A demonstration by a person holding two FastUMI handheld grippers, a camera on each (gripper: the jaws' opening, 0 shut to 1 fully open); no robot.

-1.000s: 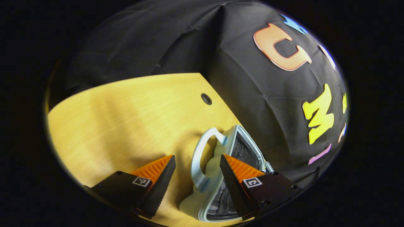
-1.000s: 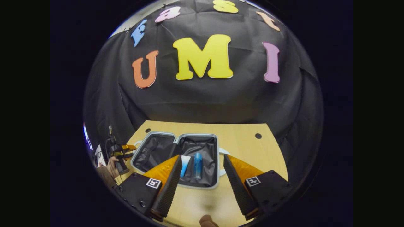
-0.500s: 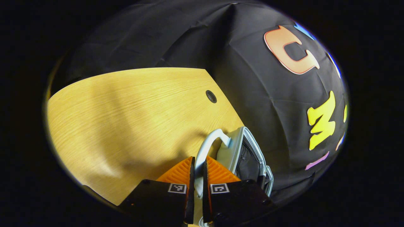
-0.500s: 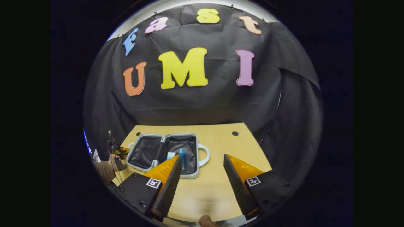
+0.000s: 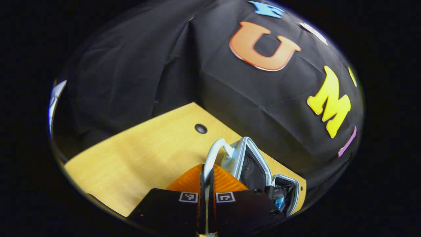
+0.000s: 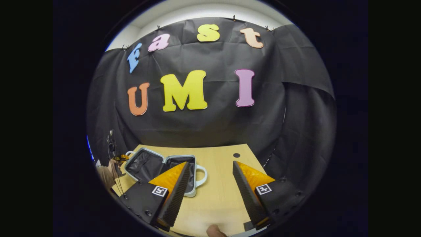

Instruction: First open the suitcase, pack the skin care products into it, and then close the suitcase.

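Now, by item, with the suitcase as landmark:

Suitcase (image 6: 164, 168): lies open on the wooden table (image 6: 217, 194), its two dark-lined halves side by side in the right gripper view; the near-left half (image 5: 251, 166) is tilted up off the table in the left gripper view, while the other half (image 5: 289, 194) lies beyond it.

Left gripper (image 5: 207, 177): fingers pressed together on the pale handle (image 5: 213, 154) of the raised half, so that only the handle's thin band shows between them.

Left gripper from afar: seen in the right gripper view at the suitcase's left edge (image 6: 119, 158), with the hand (image 6: 110, 169) that holds it just beside the case.

Right gripper (image 6: 210, 171): fingers spread wide with nothing between them, hanging above the bare table to the right of the suitcase and apart from it.

Second handle (image 6: 201, 174): a pale loop on the suitcase's right side, lying flat on the table.

Skin care products: something blue (image 5: 279, 201) shows inside the flat half of the suitcase; its shape is too hidden to tell.

Table hole (image 6: 236, 155): a dark round hole behind and right of the suitcase.
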